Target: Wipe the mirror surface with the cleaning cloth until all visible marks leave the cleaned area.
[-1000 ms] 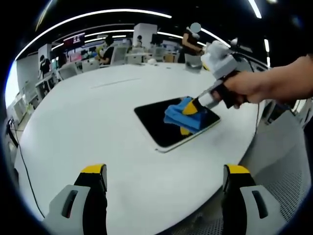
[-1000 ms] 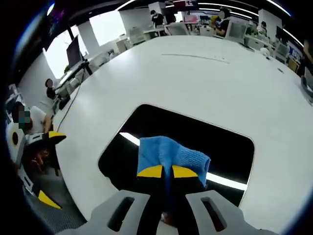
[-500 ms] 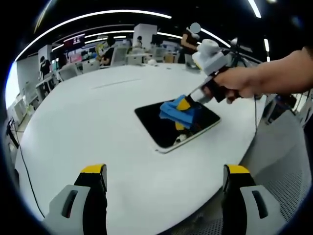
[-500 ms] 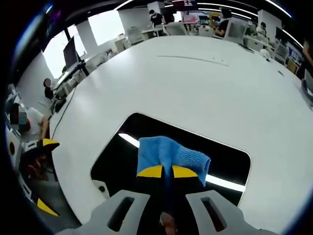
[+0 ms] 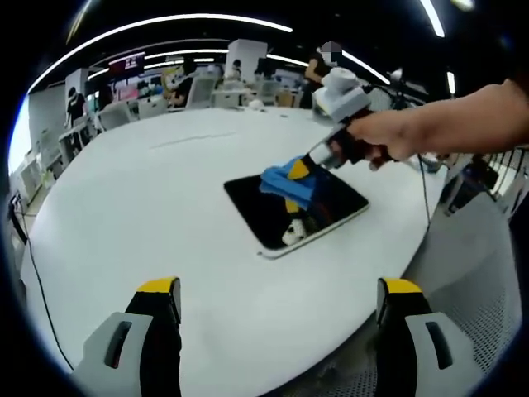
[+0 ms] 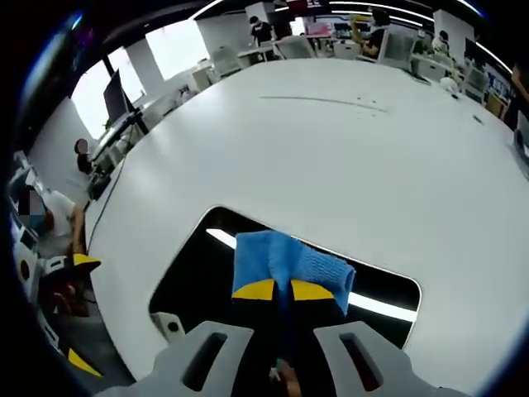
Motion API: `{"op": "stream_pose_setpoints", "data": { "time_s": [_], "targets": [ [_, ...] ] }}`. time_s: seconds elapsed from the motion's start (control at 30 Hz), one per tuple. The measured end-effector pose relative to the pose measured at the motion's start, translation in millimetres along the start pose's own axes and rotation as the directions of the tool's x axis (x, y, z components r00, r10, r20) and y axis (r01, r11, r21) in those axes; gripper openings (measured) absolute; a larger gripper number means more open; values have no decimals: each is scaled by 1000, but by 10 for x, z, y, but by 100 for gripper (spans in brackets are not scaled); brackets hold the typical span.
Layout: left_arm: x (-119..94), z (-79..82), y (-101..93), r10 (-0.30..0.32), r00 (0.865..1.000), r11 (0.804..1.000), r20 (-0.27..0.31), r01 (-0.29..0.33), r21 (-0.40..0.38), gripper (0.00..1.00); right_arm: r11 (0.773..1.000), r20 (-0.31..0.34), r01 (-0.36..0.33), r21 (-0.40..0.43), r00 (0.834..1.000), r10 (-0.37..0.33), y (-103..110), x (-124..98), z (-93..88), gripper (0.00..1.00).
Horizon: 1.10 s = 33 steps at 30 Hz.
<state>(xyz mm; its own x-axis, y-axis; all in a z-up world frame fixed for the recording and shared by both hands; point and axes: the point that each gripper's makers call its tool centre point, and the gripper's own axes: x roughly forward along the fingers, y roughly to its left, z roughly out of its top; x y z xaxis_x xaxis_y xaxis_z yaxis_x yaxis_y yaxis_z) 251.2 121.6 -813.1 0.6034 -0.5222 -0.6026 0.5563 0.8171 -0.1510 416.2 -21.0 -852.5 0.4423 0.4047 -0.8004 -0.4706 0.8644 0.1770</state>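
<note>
The white round table point(image 5: 149, 198) takes up the middle of both views, with an open office of desks and people far behind it along the upper edge. In the left gripper view the mirror point(image 5: 277, 217) lies flat on the table just right of centre, a dark rounded rectangle with a pale rim; in the right gripper view the mirror point(image 6: 198, 269) spreads across the lower middle, reflecting 1 bright ceiling strip.

The mirror is judged stiff, smooth and breakable, and it lies loose on a slick tabletop, so hard sideways pressure could slide it; light, even strokes suit it better. The cleaning cloth point(image 6: 285, 265) is soft, light and folded, and it is best held by its bunched middle so a pad of fabric meets the glass.

The right gripper point(image 6: 287, 290) is clenched on the cleaning cloth, its 2 yellow-tipped jaws pinching the blue fold in the lower centre of its own view. In the left gripper view the right gripper point(image 5: 299, 169) comes in from the right, held by a hand point(image 5: 376, 142), and presses the cleaning cloth point(image 5: 283, 182) onto the mirror's upper part.

The left gripper point(image 5: 277, 289) hangs released at the bottom of its view, jaws wide apart, well clear of the mirror above it.

A small pale mark point(image 5: 291, 232) shows near the mirror's lower edge; whether it is dirt or a reflection cannot be told.
</note>
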Motion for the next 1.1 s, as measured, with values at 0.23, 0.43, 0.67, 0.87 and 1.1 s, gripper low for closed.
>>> {"op": "stream_pose_setpoints", "data": {
  "time_s": [0.23, 0.43, 0.67, 0.87, 1.1],
  "targets": [
    [2, 6, -1, -2, 1000, 1000, 6, 2, -3, 99, 1000, -1, 6, -14, 1000, -6, -42, 42, 65, 0],
    [-1, 13, 0, -1, 1000, 1000, 9, 1, -6, 99, 1000, -5, 6, -17, 1000, -6, -76, 68, 115, 0],
    [-3, 25, 12, 0, 1000, 1000, 18, 1, -26, 99, 999, -15, -35, -5, 999, 35, -105, 99, 146, 0],
    [-6, 32, 5, -2, 1000, 1000, 19, 3, -21, 99, 994, -48, -98, -38, 994, 96, -97, 98, 151, 0],
    [-14, 32, 8, 3, 1000, 1000, 16, -3, -17, 99, 992, -84, -124, -27, 989, 122, -94, 98, 147, 0]
  ]
}}
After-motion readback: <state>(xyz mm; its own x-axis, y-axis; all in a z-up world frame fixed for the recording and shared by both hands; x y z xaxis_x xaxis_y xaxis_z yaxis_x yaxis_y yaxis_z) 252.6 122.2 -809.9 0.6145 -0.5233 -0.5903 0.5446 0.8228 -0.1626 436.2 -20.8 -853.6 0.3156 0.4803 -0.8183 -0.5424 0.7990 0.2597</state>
